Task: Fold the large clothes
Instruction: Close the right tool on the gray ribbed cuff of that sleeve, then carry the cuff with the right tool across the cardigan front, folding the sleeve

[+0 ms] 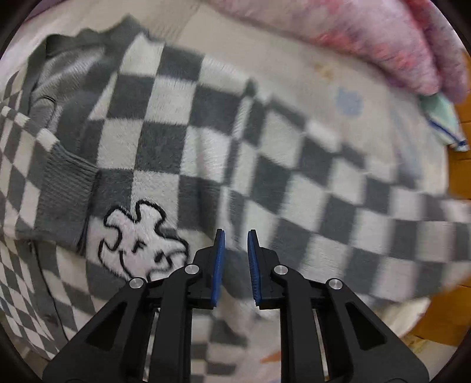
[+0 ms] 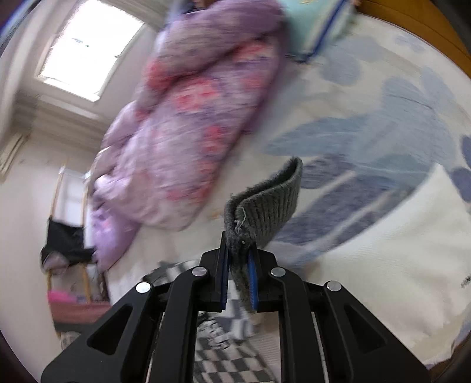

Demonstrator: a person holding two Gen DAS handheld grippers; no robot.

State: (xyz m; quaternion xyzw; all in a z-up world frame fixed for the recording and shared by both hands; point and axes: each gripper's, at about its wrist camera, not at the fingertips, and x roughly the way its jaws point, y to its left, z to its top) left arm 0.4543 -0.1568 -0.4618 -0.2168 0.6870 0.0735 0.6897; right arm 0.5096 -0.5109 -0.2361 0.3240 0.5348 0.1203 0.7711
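Note:
A grey-and-white checkered fleece sweater (image 1: pixel 182 141) lies spread on the bed, with a grey ribbed cuff (image 1: pixel 63 203) folded onto its body and a white outlined patch (image 1: pixel 141 238) near it. My left gripper (image 1: pixel 236 235) hovers just above the sweater with its jaws slightly apart and nothing between them. My right gripper (image 2: pixel 239 244) is shut on a grey ribbed band (image 2: pixel 265 203) of the sweater and holds it lifted above the bed. The checkered fabric (image 2: pixel 226 359) hangs below it.
A purple and pink floral quilt (image 2: pixel 182 126) is bunched along the far side of the bed. A pale sheet with blue flowers (image 2: pixel 368 123) covers the mattress. A mint pillow (image 2: pixel 312 26) lies at the head. A wooden bed edge (image 1: pixel 459 176) runs at the right.

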